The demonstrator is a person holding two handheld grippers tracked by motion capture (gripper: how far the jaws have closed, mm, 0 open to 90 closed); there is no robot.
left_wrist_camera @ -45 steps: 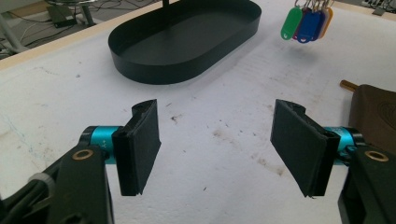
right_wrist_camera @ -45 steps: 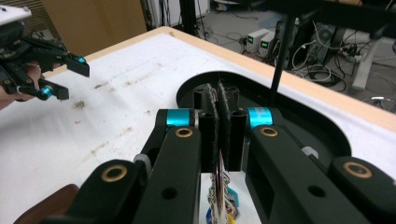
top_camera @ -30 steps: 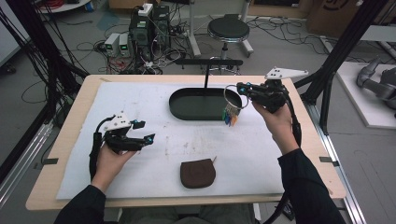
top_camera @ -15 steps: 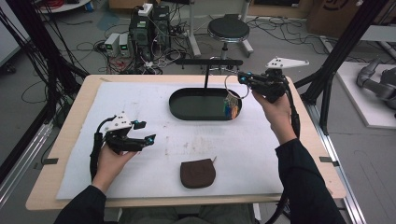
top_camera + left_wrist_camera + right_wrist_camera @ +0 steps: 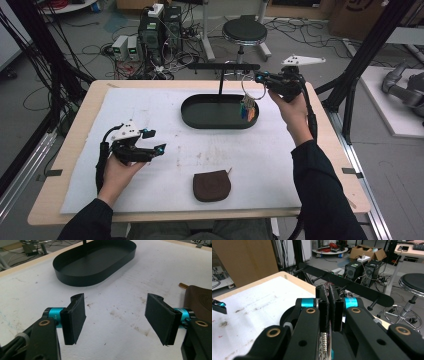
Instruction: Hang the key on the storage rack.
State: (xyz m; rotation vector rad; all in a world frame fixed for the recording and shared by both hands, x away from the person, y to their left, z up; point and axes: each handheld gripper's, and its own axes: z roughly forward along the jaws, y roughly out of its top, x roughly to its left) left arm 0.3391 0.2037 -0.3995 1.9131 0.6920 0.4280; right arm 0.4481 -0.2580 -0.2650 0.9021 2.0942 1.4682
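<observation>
My right gripper (image 5: 263, 80), jaws clamped on the key ring (image 5: 251, 88), holds it just beside the stand's crossbar (image 5: 223, 66) — keys dangling over the tray (image 5: 200, 117); left gripper (image 5: 152, 140) rests open, well apart.

1 key ring (image 5: 248, 96), 1 tray (image 5: 200, 116), 1 pouch (image 5: 211, 185), 2 grippers: left gripper (image 5: 152, 146), right gripper (image 5: 261, 78).

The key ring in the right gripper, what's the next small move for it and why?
Probably carry the key ring a little farther toward the stand's crossbar so the ring can hook onto a peg. The right gripper is shut on it, raised above the black tray, close beside the bar's right end; the ring hangs free, not hooked.
</observation>
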